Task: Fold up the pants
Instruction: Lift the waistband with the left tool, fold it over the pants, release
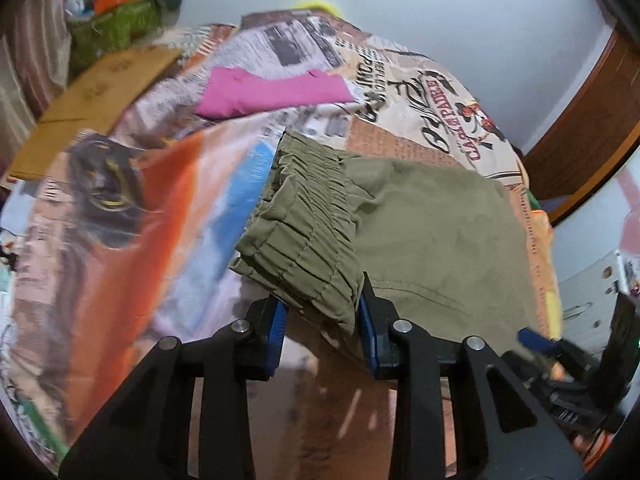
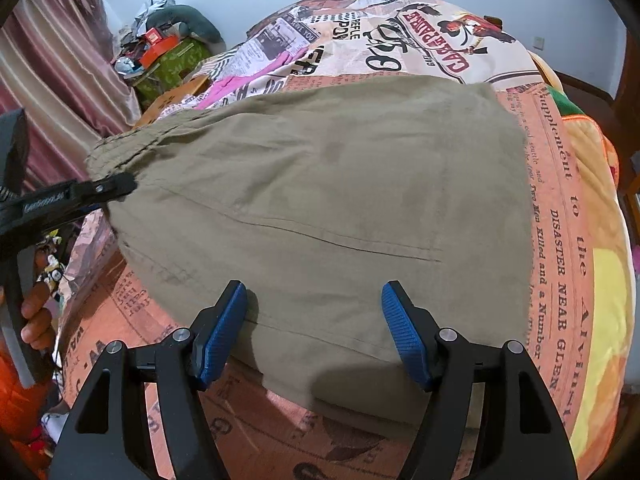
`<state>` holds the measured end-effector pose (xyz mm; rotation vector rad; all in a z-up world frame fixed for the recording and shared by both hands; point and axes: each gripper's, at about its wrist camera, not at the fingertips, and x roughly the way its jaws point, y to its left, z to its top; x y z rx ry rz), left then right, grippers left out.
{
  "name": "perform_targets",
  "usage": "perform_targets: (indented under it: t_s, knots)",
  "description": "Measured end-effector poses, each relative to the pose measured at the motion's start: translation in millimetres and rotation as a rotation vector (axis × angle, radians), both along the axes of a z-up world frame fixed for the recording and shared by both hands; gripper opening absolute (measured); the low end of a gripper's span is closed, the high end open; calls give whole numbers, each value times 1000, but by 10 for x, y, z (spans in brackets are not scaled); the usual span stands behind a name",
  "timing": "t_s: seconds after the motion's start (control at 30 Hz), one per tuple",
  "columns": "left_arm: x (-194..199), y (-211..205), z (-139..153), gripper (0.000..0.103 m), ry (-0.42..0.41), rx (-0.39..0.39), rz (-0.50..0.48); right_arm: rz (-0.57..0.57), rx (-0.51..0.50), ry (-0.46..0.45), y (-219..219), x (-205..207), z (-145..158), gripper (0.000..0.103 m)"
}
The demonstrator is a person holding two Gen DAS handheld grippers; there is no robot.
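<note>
Right now the left tool [image 1: 322, 322] pinches the pants [image 1: 420, 216] at the waistband corner. The right tool [image 2: 314, 328] sits wide open, holding nothing, so the pants could slip and unfold on the bed [image 2: 560, 208].

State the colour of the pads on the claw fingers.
Blue pads, ribbed in texture, on black fingers; clearest in the right wrist view.
</note>
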<state>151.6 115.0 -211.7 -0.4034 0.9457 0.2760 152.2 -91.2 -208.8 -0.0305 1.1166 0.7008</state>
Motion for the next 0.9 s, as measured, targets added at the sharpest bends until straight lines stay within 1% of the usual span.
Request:
perform_targets:
  t_s: [0.1, 0.13, 0.17, 0.2, 0.23, 0.33, 0.43, 0.5, 0.57, 0.7, 0.83, 0.9]
  knots:
    - [-180, 119, 42, 32, 4, 30, 37, 17, 24, 5, 14, -41, 27, 66]
    - [-241, 149, 62, 32, 4, 55, 57, 17, 17, -2, 25, -58, 41, 66]
    - [-316, 196, 96, 32, 2, 102, 87, 13, -4, -15, 39, -76, 50, 66]
    - [-361, 217, 118, 32, 1, 126, 102, 15, -30, -29, 52, -100, 53, 66]
    - [-405, 257, 138, 32, -1, 144, 117, 18, -34, -31, 49, -111, 50, 66]
    - [-477, 322, 165, 32, -8, 151, 122, 12, -6, -18, -10, -136, 54, 66]
    - [-437, 199, 220, 32, -15, 237, 95, -14, -16, -20, -45, -146, 65, 67]
    - [-405, 91, 316, 32, -43, 297, 70, -37, -10, -10, -86, -157, 74, 67]
    - [-385, -1, 441, 32, -87, 331, 44, -52, -2, -12, -134, -186, 97, 66]
    - [-298, -203, 653, 31, -152, 384, -28, -83, -6, -37, -261, -231, 179, 66]
    - [-225, -417, 790, 28, -206, 394, -114, -132, -7, -57, -419, -214, 234, 67]
    - [-191, -553, 845, 28, -228, 392, -156, -153, -8, -43, -483, -186, 194, 67]
